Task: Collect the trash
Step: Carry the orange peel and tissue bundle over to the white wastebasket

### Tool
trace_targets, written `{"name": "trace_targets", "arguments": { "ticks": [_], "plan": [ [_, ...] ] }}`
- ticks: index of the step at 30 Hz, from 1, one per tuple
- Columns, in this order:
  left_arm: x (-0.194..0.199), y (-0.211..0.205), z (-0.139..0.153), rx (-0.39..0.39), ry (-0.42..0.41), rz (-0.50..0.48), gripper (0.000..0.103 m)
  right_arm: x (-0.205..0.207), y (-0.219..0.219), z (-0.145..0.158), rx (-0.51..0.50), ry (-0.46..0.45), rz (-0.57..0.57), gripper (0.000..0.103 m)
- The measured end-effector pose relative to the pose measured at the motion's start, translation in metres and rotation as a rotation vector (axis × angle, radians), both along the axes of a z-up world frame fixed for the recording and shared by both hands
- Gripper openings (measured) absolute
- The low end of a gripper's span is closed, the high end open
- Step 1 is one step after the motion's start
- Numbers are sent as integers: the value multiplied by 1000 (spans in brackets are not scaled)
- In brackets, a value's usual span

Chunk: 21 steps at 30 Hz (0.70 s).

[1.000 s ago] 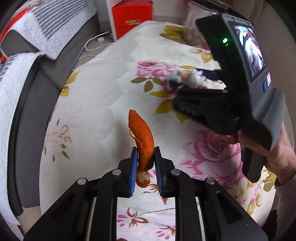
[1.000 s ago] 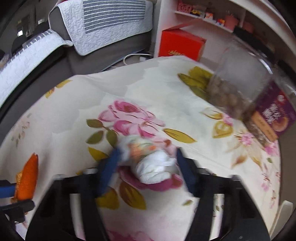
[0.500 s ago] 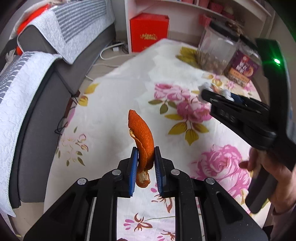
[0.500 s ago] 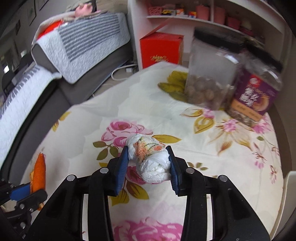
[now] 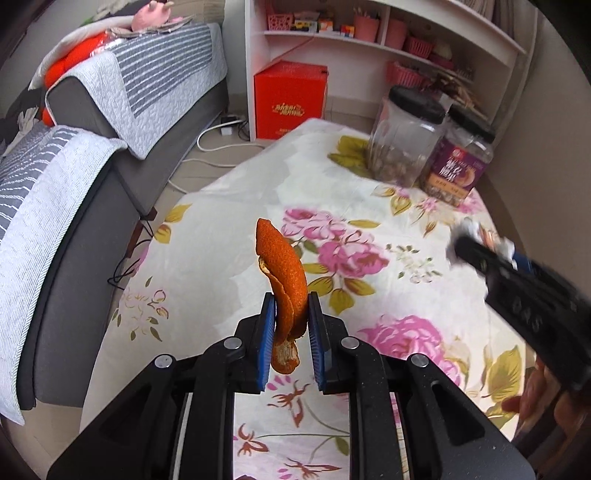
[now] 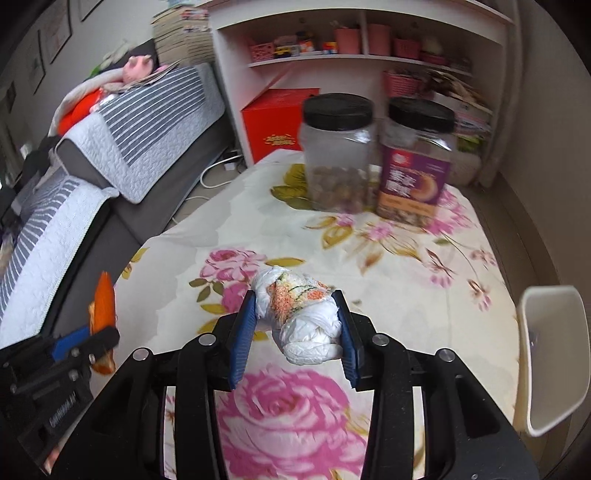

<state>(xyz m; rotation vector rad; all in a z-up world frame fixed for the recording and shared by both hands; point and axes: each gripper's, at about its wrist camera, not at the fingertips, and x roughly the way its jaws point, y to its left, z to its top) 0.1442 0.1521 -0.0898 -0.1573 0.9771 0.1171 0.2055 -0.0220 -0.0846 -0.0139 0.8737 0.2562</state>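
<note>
Both tools are lifting away from the floral worktop (image 6: 461, 258): the left tool (image 5: 291, 328) is clamping the orange peel (image 5: 282, 266), the right tool (image 6: 295, 325) the wadded tissue (image 6: 299, 314), newly raised at its 12 o'clock; both await binning.

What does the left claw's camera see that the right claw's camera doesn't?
Only the left wrist view shows the left claw gripping the orange peel head-on, and the person's hand. Only the right wrist view shows the right claw gripping the wad head-on, a cream bin at the table's right, and stacked books. Both show the floral cloth, two jars, red box and sofa.
</note>
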Motion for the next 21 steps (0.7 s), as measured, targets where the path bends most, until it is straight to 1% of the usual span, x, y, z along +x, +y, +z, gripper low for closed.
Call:
{"name": "trace_targets", "arguments": {
  "ticks": [6, 13, 21],
  "plan": [
    [-3, -15, 7, -2, -21, 5, 18, -19, -29, 0, -12, -31, -35, 38],
    [-2, -41, 7, 26, -32, -6, 18, -28, -53, -7, -18, -64, -76, 38],
    [5, -67, 15, 34, -58, -26, 18, -36, -72, 6, -24, -128, -93, 39]
  ]
}}
